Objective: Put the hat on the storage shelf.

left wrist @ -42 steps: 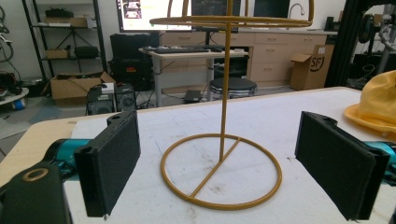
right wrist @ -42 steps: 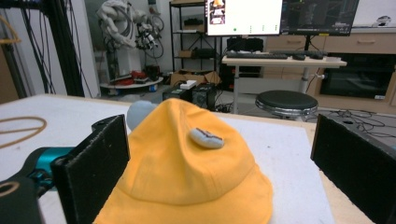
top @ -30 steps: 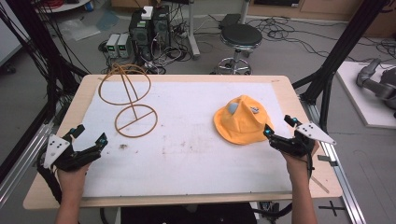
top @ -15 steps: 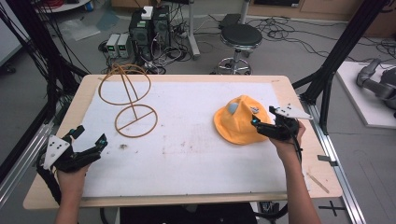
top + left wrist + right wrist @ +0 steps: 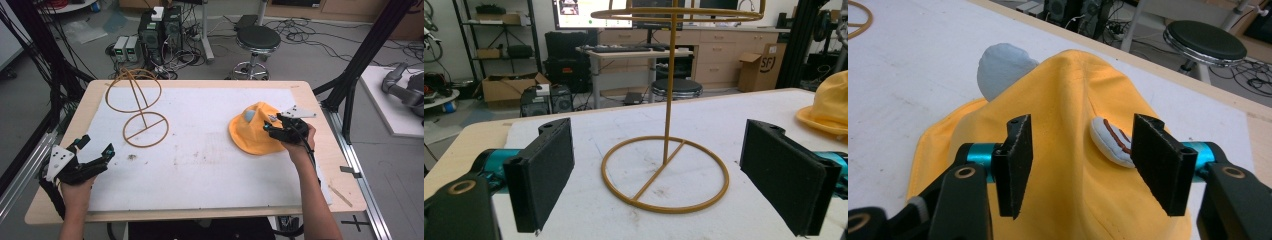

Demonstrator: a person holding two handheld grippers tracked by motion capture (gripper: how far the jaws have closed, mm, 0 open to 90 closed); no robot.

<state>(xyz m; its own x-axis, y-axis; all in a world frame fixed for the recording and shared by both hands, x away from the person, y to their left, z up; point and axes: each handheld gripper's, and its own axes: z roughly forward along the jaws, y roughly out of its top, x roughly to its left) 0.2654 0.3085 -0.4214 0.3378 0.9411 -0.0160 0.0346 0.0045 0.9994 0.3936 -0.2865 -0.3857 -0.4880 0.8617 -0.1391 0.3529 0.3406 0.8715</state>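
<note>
White tabletop (image 5: 200,165) carries a wire stand (image 5: 142,107) far left and a yellow hat (image 5: 252,130) right. Since a second ago the right hand-held gripper (image 5: 272,131) has moved onto the hat, jaws wide astride its crown, probably about to grasp. Left hand-held gripper (image 5: 95,152) rests wide, empty.

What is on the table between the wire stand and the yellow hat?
Nothing. In the high view, the stretch of white mat between the wire stand and the yellow hat is bare, apart from a few faint smudges.
</note>
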